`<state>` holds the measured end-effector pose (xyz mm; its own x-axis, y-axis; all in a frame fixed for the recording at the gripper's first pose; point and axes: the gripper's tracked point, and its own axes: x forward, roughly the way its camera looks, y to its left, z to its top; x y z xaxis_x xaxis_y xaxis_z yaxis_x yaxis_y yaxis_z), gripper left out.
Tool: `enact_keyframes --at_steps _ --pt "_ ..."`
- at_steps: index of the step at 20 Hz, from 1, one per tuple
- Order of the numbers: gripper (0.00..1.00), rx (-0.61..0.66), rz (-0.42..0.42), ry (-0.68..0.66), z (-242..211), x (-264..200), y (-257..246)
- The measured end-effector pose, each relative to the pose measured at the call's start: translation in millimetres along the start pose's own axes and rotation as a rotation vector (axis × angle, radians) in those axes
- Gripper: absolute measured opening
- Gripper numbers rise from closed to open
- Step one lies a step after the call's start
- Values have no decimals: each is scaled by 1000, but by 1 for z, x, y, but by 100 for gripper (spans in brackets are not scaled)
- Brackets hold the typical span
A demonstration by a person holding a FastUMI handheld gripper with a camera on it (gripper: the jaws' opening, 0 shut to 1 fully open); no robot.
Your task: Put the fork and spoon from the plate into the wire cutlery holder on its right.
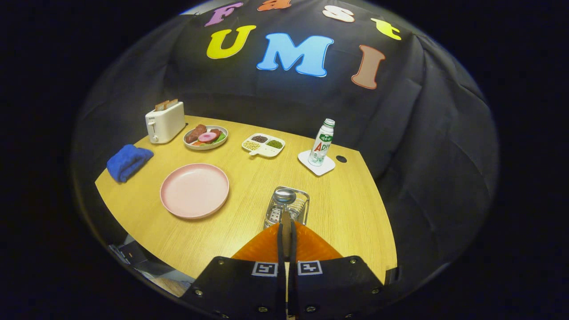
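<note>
1. Gripper view, fingers (286,249): drawn close together, nearly touching, with a thin metal handle pinched between them. The handle belongs to a spoon (285,196), whose round bowl stands just ahead of the fingers and above the holder.
2. Wire cutlery holder (287,209): a small metal basket, upright on the surface, directly ahead of the fingers. The spoon's bowl overlaps its back rim; whether the spoon touches the wire cannot be told. Something pale with small holes lies inside, too small to identify.
3. Pink plate (194,190): round, lying flat to the left of the holder, well apart from it. No cutlery rests on it.
4. Wooden surface (249,178): light grain, carrying every item listed.
5. Blue cloth (129,162): folded, at the surface's left edge, beyond the pink plate.
6. White toaster (165,122): at the far left corner, two slices of bread standing up out of it.
7. Bowl of food (206,137): just beside the toaster, holding red, pink and green pieces.
8. Divided white dish (263,145): three compartments with light, dark and green contents, right of the bowl of food.
9. Bottle (322,142): upright on a white coaster (316,165), beyond the holder and to its right.
10. Small dark hole (341,158): in the surface, just beside the coaster.
</note>
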<state>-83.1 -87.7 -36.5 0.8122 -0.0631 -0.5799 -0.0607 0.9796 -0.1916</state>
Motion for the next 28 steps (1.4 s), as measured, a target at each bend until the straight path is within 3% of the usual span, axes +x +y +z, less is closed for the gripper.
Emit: enact_keyframes --at_steps 9,14,21,24,27,28 --pt "2 -133 11 157 -8 24 -1" --pt "2 -104 69 255 -11 39 -4" --pt "2 -62 97 272 -8 52 -1" --pt "13 -19 94 241 1 54 -5" --pt "13 48 94 209 7 49 -12" --pt "22 64 88 199 9 46 -17"
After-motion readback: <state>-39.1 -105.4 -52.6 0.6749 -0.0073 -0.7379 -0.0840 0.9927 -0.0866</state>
